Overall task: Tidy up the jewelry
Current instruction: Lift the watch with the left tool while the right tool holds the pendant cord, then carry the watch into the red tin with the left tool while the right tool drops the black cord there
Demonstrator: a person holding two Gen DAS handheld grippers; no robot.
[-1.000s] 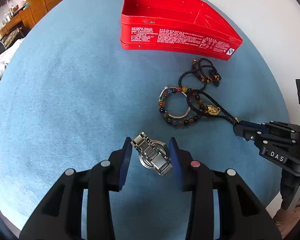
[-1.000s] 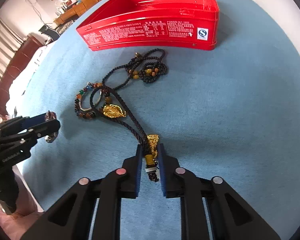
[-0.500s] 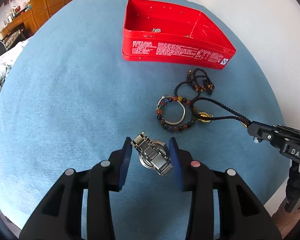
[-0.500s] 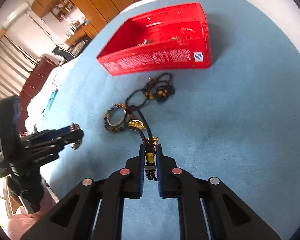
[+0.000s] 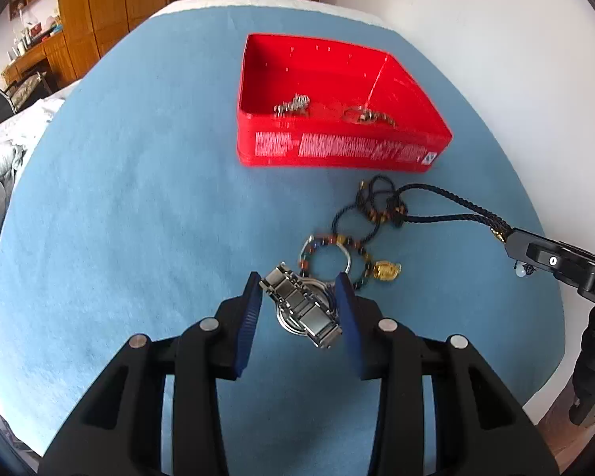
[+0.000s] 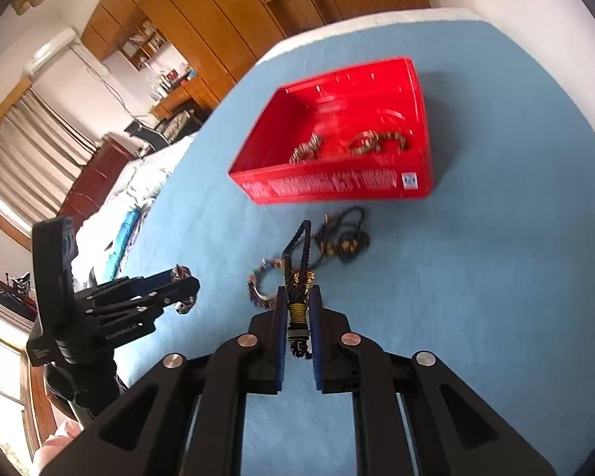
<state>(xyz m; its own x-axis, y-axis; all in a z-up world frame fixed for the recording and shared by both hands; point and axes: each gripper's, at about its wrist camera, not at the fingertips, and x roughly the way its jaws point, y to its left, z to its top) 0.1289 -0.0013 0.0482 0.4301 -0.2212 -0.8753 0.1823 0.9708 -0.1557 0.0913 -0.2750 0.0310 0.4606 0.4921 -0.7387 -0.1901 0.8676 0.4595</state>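
The steel watch [image 5: 303,309] sits clamped between the blue pads of the left tool [image 5: 299,297], its link band lying crosswise in the gap, lifted clear of the blue cloth [image 5: 139,198] that covers the tabletop. In the right wrist view the same tool [image 6: 184,277] shows from the side at the left, the watch [image 6: 182,273] glinting at its tip above the cloth.

The right tool [image 6: 297,305] is clenched on the gold-wound end of a dark braided cord necklace [image 6: 297,309]; the cord runs up from the pads as a narrow loop. In the left wrist view that cord [image 5: 448,218] stretches taut from the right tool [image 5: 511,238] at the right edge toward a tangle of dark beaded string [image 5: 380,206] lying on the cloth.

Just beside the tangle, nearer the camera, lies a multicoloured bead bracelet [image 5: 329,254] with a thin silver bangle [image 5: 347,263] inside its ring, and a gold pendant [image 5: 386,271] touches its right side.

Beyond these stands an open red tin [image 5: 337,150] with white print on its near wall. Inside it, toward the near wall, rest a small silvery piece [image 5: 293,105] and a brownish beaded piece [image 5: 367,115], both too blurred to tell apart further
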